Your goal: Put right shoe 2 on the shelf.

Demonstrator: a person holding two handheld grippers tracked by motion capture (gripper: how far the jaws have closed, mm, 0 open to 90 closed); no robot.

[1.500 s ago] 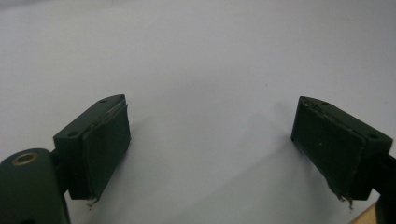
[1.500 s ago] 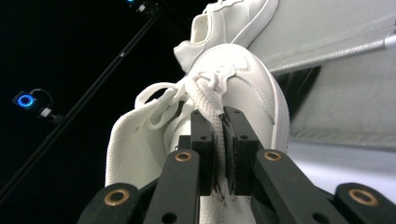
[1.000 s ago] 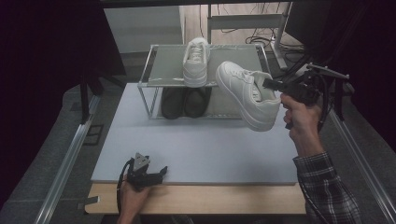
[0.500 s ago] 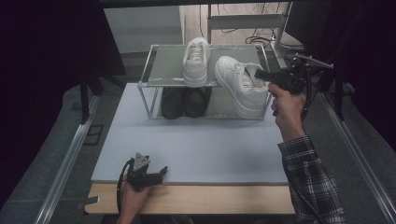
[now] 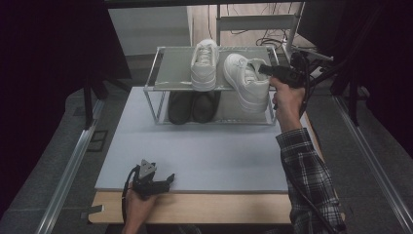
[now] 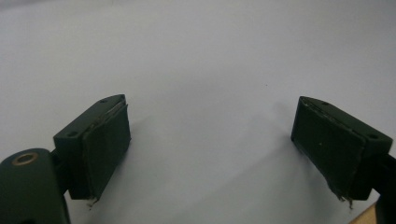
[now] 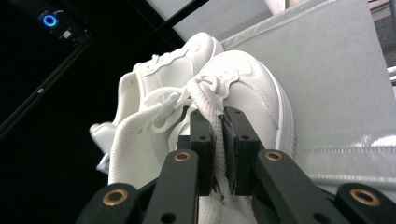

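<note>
1. Both sneakers, one held [image 5: 246,80] and one on the rack's top shelf [image 5: 204,63], are white, laces included.
2. The pair of shoes [image 5: 192,106] on the lower shelf is black.
3. The rack [image 5: 170,68] has pale grey shelves and silver metal bars.
4. The tabletop [image 5: 204,151] is light grey with a tan wooden front edge.
5. The sleeve [image 5: 307,180] is black-and-white plaid.
6. The right hand-held gripper [image 7: 218,140] is black with brass-coloured rivets.

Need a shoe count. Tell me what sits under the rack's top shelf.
Under the top shelf of the rack, a pair of black shoes stands side by side. The white sneaker held by the right gripper covers the lower right part.
</note>
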